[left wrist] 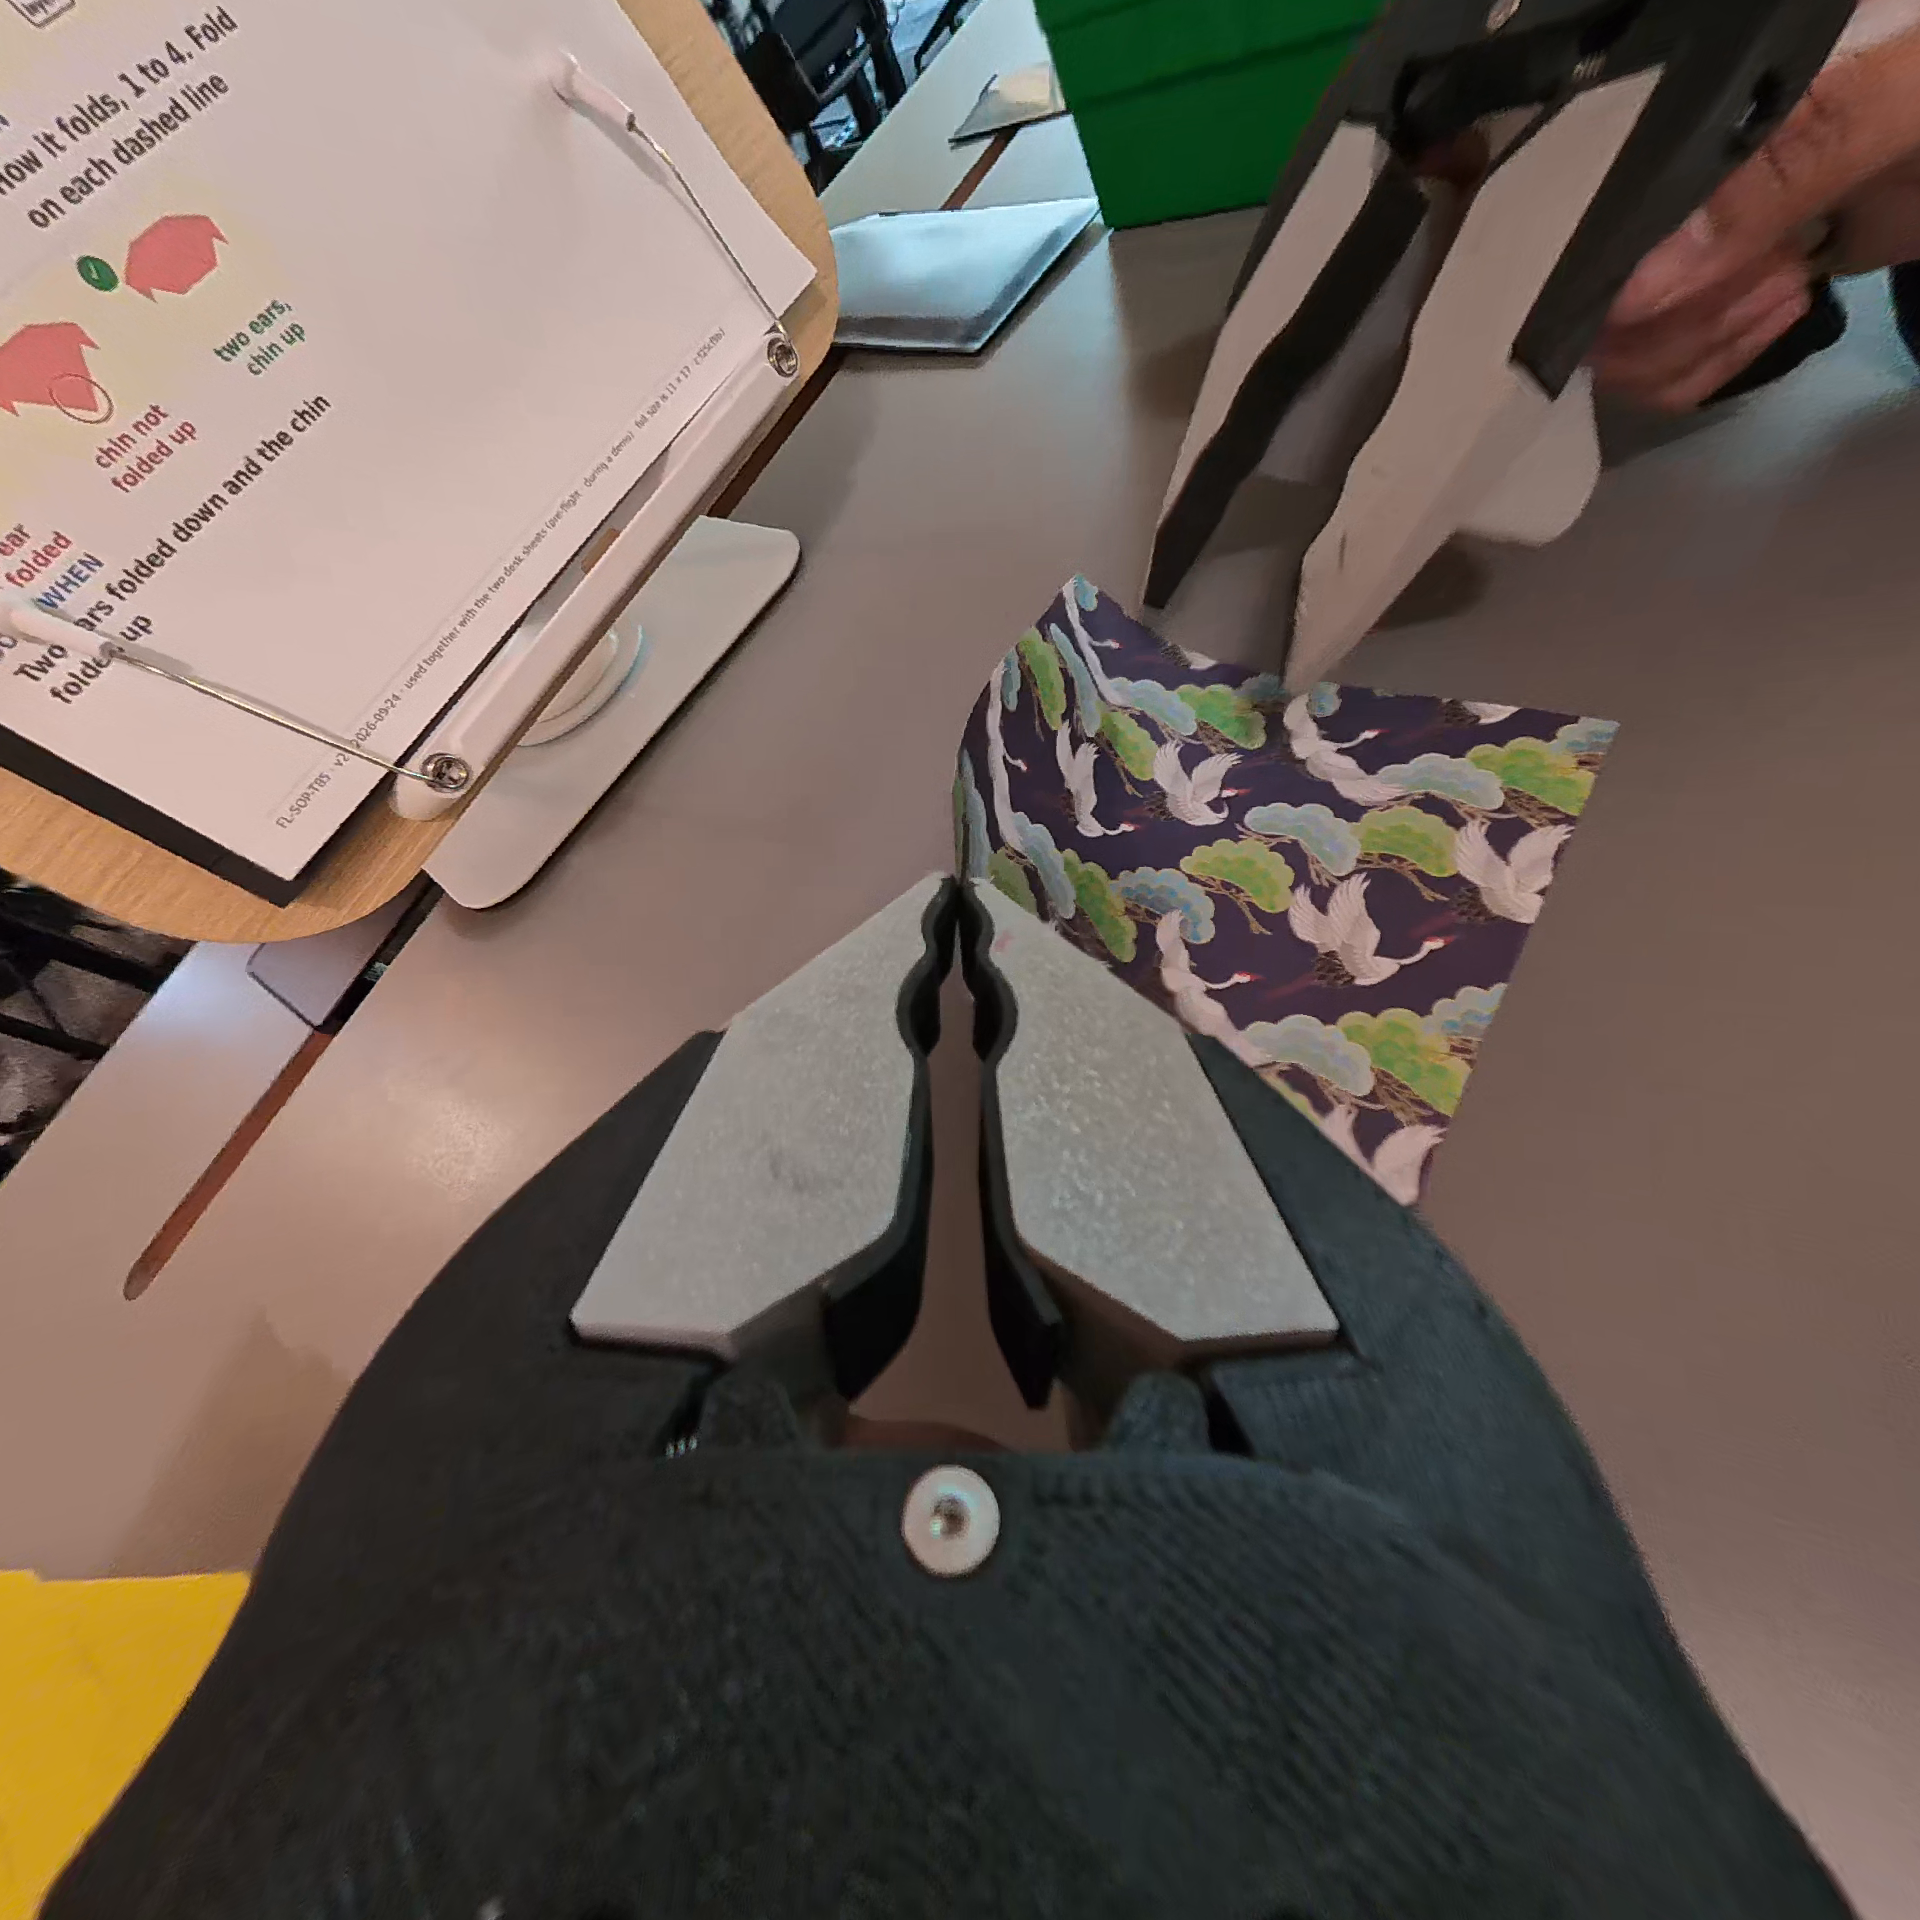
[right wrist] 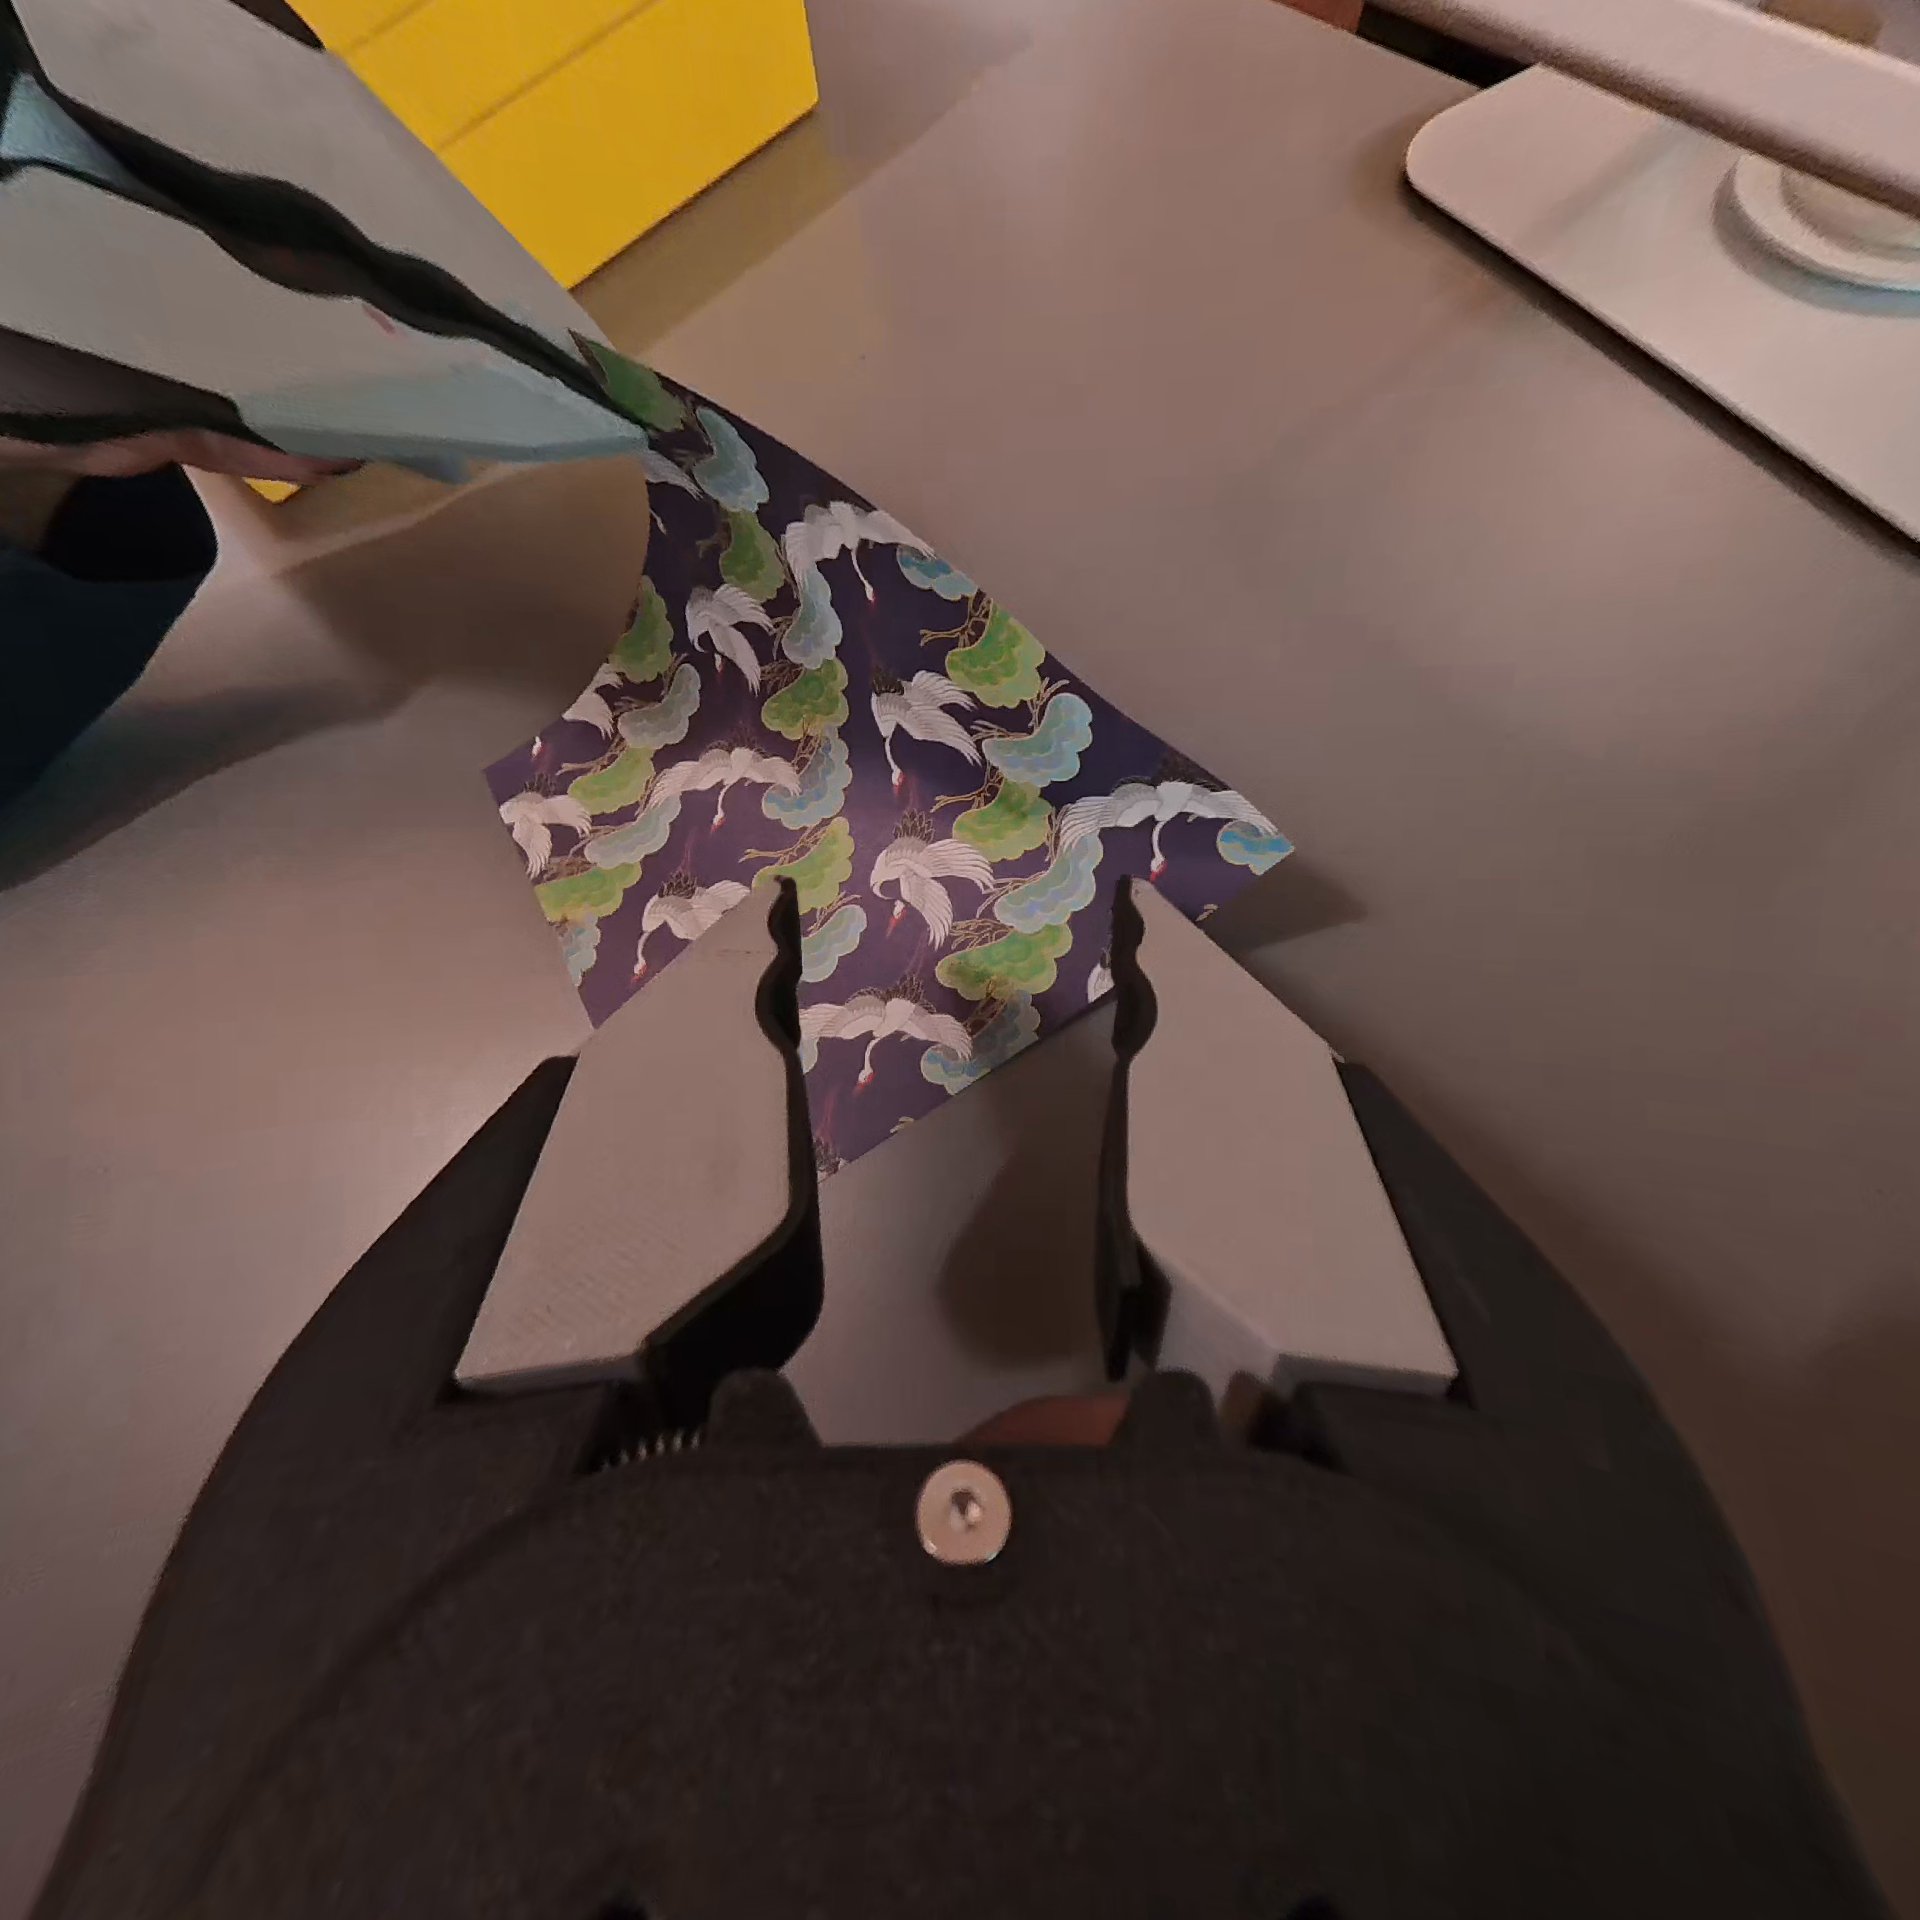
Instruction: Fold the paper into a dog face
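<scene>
Spreading across the grey table [right wrist: 1351, 520], the scene holds a document stand [left wrist: 582, 665] beyond the paper, a yellow box [right wrist: 623, 125] on the left gripper's side of it and a green box [left wrist: 1174, 114] past the right gripper. The paper [right wrist: 883, 790], patterned with cranes and pines on dark blue, lies print-up, mostly flat, at the table's middle.

The left gripper [left wrist: 958, 894] is clenched on one corner of the paper, and that corner curls up off the table. The right gripper [right wrist: 954, 894] hangs released just above the opposite part of the sheet, jaws apart, holding nothing.

No crease shows, so this looks like the first fold, just starting. Next, the lifted corner likely needs carrying over to the opposite corner, with the right gripper pinning the sheet, then pressing the crease.
</scene>
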Available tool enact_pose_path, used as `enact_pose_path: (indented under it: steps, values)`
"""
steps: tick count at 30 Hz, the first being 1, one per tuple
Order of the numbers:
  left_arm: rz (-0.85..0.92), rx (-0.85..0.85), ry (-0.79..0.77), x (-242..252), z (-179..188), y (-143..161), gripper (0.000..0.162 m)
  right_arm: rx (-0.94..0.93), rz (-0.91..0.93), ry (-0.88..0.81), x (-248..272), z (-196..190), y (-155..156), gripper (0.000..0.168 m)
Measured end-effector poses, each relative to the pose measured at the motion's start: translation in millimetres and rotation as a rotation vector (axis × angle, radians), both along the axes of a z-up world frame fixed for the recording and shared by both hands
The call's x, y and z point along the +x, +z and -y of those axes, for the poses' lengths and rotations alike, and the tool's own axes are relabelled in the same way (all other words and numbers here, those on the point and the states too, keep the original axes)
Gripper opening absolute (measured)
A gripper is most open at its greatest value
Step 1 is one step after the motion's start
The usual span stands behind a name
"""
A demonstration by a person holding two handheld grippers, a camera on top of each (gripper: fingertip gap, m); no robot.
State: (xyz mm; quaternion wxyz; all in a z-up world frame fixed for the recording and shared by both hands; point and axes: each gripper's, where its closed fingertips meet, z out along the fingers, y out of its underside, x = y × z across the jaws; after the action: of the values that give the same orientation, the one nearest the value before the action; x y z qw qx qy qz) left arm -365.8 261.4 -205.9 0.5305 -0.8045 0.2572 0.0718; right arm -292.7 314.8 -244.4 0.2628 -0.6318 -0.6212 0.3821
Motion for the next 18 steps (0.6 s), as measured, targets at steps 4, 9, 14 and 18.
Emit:
enact_pose_path:
  steps: [4,9,14,18]
  values:
    - [-0.149,-0.009,0.024,-5.3,-1.8,-9.7,0.000,0.011,-0.028,0.003,-1.0,1.4,5.5,0.057]
    - [-0.229,-0.026,0.030,-6.9,-3.2,-18.4,0.000,0.023,0.014,0.045,-0.6,10.3,-4.2,0.057]
    - [-0.194,0.002,0.094,-19.5,-5.1,-10.9,0.000,0.032,0.081,0.160,3.9,34.6,-15.2,0.054]
    - [-0.164,0.001,0.123,-24.1,-7.0,-10.9,0.000,0.076,0.132,0.247,8.1,53.1,-25.8,0.047]
